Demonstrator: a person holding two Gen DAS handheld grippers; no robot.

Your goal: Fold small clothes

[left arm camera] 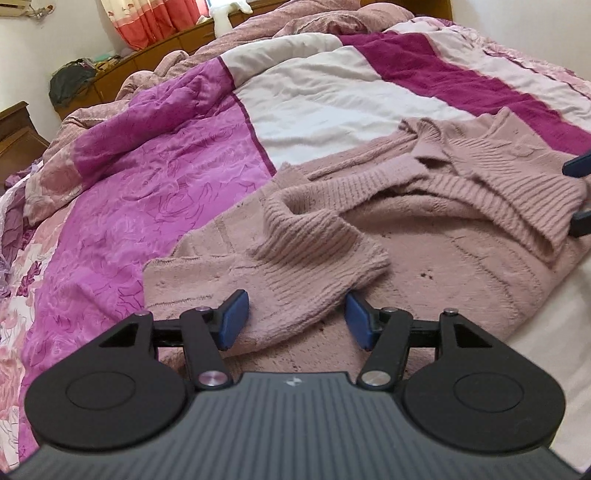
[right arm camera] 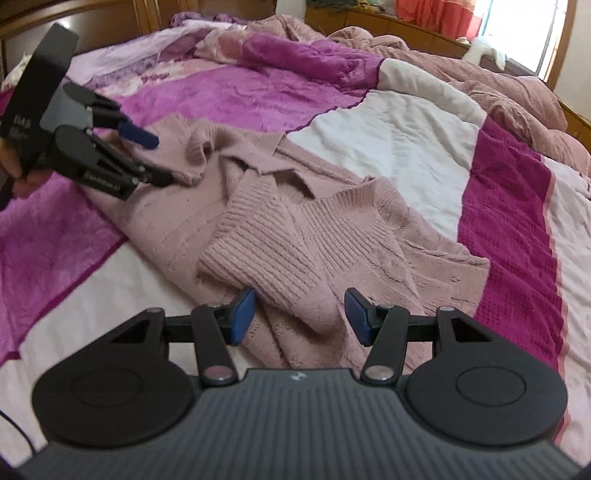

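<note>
1. Pink knit sweater (left arm camera: 424,229) spread crumpled on the bed (left arm camera: 332,107), over the magenta and white quilt (left arm camera: 159,192), both sleeves thrown across the body.
2. Left hand-held gripper (left arm camera: 297,319) released, blue pads (left arm camera: 234,319) held wide apart on either side of a ribbed sleeve end (left arm camera: 306,266); cloth lying between them, apparently touched by neither pad.
3. Same left hand-held gripper (right arm camera: 153,160) seen from the right wrist view at far left, tilted on its side, one finger above and one below the sweater's (right arm camera: 295,229) edge near the rolled cuff (right arm camera: 197,153); whether the lower finger touches the knit, cannot tell.
4. Right hand-held gripper (right arm camera: 299,315) likewise released, pads (right arm camera: 242,315) spread with the other ribbed sleeve (right arm camera: 280,258) running down between them, its end just ahead of the fingers and not pinched.
5. Right hand-held gripper (left arm camera: 578,194) barely visible in the left wrist view: only dark fingertips at the right border, beside the far ribbed sleeve.
6. Wooden headboard (right arm camera: 110,22) beyond the bed, orange curtain (left arm camera: 155,18) by the window at the back.
</note>
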